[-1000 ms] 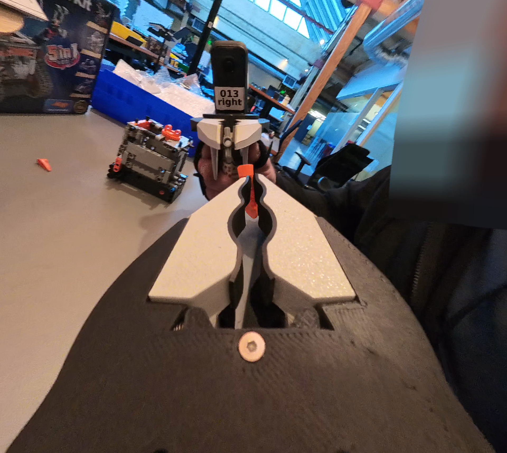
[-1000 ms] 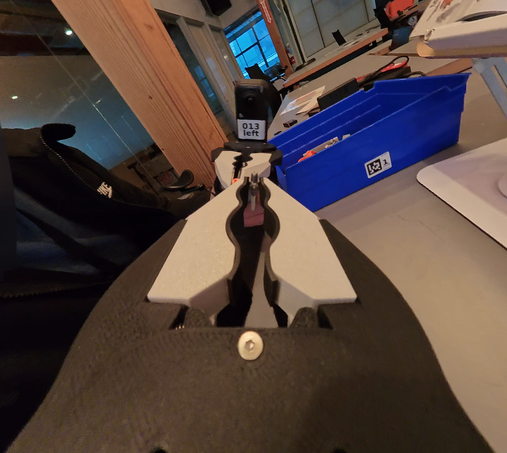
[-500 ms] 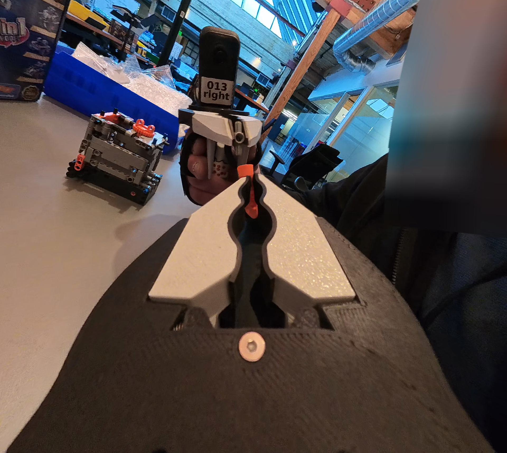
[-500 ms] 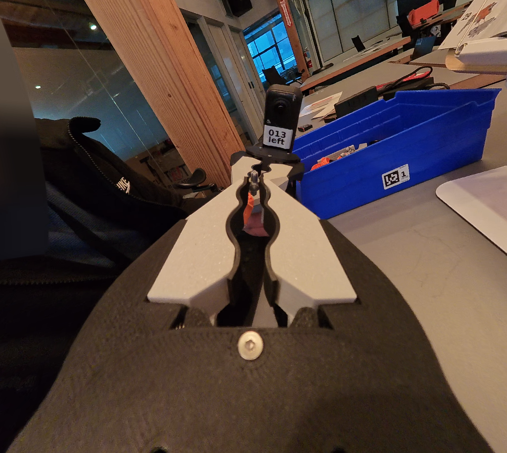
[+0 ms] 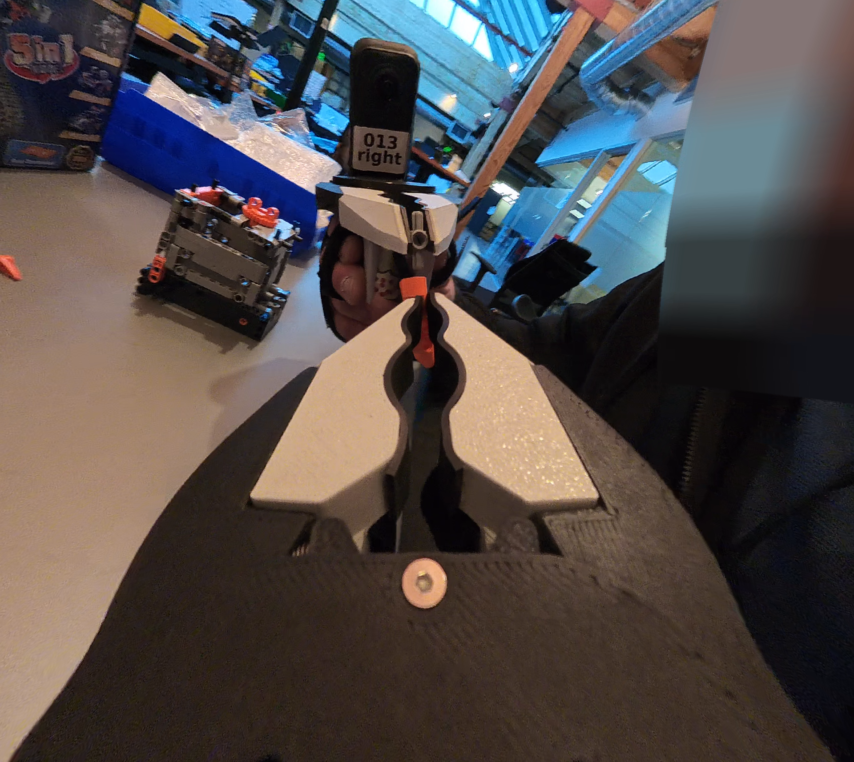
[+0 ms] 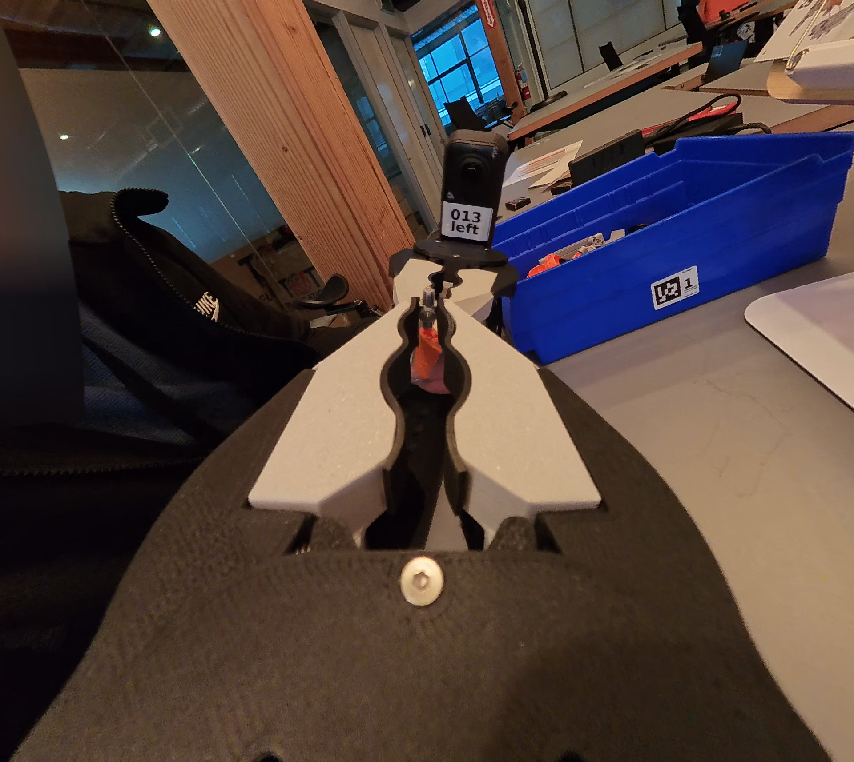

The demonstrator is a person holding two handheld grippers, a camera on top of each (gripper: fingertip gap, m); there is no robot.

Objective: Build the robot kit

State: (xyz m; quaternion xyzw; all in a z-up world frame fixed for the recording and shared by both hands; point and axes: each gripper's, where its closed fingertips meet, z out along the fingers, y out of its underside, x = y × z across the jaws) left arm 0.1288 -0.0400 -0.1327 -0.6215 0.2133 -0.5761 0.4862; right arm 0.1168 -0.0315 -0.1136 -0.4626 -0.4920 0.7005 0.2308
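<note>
My left gripper (image 5: 419, 302) is shut on a small orange piece (image 5: 423, 347) that sticks out past its tips. My right gripper (image 5: 418, 252) faces it tip to tip, held by a hand, and is shut on a small grey pin (image 5: 418, 234). In the right wrist view the right gripper (image 6: 427, 304) pinches the grey pin (image 6: 427, 301) at its tips. The orange piece (image 6: 426, 349) shows just below it. The left gripper (image 6: 443, 278) is right behind. The pin and the orange piece are close together; I cannot tell whether they touch.
A grey and black brick-built block (image 5: 217, 259) stands on the grey table (image 5: 92, 370), with a blue bin of plastic bags (image 5: 208, 158) and a kit box (image 5: 51, 47) behind. A loose orange piece (image 5: 9, 266) lies far left. A blue parts bin (image 6: 670, 241) and white mat (image 6: 808, 324) are right. The grippers are tip to tip, or close to it.
Both grippers stayed shut and tip to tip while both views swung. The orange piece has come into sight between the right gripper's fingers, just under the grey pin.
</note>
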